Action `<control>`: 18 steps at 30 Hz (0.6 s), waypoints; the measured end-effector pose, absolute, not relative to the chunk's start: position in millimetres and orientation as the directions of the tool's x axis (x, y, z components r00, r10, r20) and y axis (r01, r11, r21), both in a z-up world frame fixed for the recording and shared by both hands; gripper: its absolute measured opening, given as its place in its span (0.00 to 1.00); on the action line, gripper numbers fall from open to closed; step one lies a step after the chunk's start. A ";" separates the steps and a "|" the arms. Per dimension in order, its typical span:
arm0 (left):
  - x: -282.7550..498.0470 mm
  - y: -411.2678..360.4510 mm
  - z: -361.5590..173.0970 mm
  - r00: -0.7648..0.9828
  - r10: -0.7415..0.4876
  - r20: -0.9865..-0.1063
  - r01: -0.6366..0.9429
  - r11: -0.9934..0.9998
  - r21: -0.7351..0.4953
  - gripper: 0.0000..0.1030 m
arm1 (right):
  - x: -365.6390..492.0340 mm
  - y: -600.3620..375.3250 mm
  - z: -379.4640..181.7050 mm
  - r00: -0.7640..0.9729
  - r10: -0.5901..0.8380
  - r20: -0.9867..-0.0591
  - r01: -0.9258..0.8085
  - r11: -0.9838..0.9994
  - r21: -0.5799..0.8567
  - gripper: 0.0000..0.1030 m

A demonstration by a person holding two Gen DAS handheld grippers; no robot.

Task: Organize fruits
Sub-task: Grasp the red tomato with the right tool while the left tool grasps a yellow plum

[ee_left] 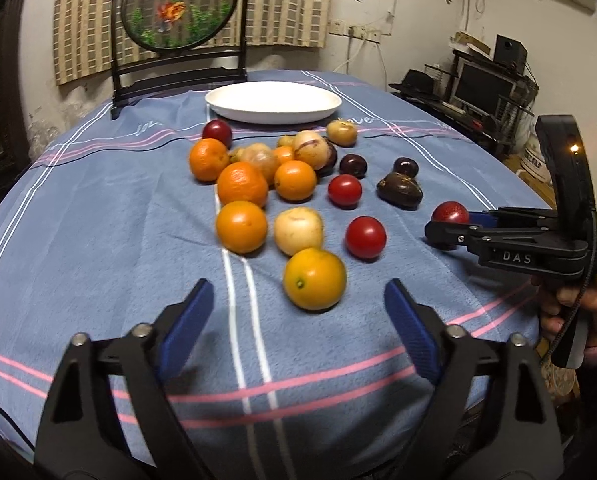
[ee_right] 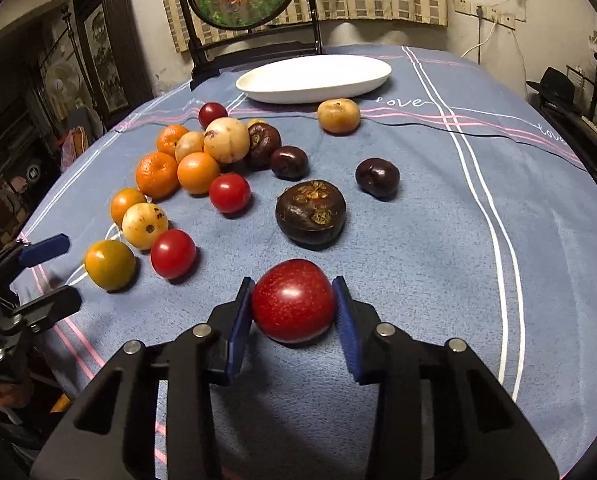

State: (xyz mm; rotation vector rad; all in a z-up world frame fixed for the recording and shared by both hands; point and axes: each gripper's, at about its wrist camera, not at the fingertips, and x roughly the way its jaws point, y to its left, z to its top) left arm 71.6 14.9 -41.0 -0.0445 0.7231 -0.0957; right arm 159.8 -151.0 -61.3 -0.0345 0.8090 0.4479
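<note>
- Our right gripper (ee_right: pixel 293 307) is clamped on a red plum (ee_right: pixel 293 301): both blue pads touch its sides, and it sits on the cloth (ee_right: pixel 418 240).
- Our left gripper (ee_left: pixel 298 322) stands apart with nothing between its fingers; a yellow-orange citrus (ee_left: pixel 314 279) lies just ahead of the tips.
- Beyond both sets of fingers the other fruit lies scattered, and farther still, the white plate (ee_left: pixel 273 103).

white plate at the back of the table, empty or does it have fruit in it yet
Empty. The white plate shows only a bare white inside in both views; all the fruit lies on the blue tablecloth in front of it.
</note>
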 end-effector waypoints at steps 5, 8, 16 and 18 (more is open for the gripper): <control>85.3 11.4 -43.9 0.721 -0.133 -0.680 0.092 0.991 -0.096 0.67 | 159.1 -152.6 -60.7 0.606 0.387 -0.694 -0.406 0.902 0.149 0.39; 90.0 9.8 -44.9 0.713 -0.135 -0.688 0.095 0.991 -0.095 0.62 | 158.5 -154.1 -60.7 0.605 0.399 -0.689 -0.409 0.898 0.160 0.39; 102.5 6.8 -53.5 0.668 -0.152 -0.729 0.097 0.988 -0.116 0.45 | 157.4 -156.8 -60.6 0.609 0.420 -0.673 -0.412 0.893 0.184 0.39; 102.9 5.9 -54.7 0.661 -0.150 -0.736 0.098 0.989 -0.113 0.41 | 156.8 -158.3 -60.8 0.610 0.423 -0.671 -0.411 0.892 0.188 0.39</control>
